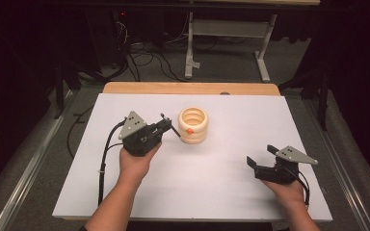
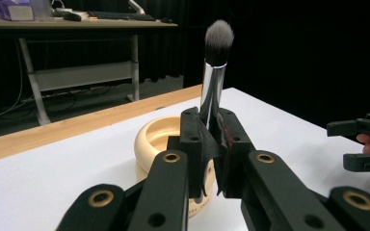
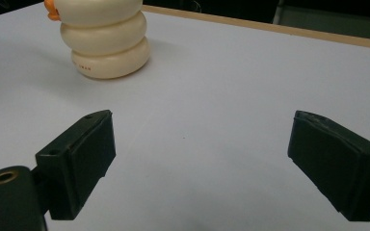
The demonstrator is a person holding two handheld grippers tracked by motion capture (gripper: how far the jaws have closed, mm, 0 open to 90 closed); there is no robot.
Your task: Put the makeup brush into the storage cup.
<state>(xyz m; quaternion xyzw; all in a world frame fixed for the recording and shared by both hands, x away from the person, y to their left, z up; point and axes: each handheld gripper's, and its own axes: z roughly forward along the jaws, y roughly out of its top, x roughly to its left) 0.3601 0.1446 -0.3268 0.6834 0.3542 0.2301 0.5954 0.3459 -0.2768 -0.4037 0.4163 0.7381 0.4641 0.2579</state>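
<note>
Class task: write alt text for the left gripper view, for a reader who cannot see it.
The left gripper holds a makeup brush upright, bristles up, its fingers shut on the silver handle. Behind it a cream ribbed holder stands on the white table.

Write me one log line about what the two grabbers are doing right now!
left gripper: shut on makeup brush, bristles up, beside cream ringed holder | right gripper: open, nothing between jaws, low over white table

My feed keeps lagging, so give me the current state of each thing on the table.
Left gripper: shut on the makeup brush.
Makeup brush: held upright, bristles up.
Cream ribbed holder: standing upright on the table, mouth open.
Right gripper: fingers open, nothing between them.
</note>
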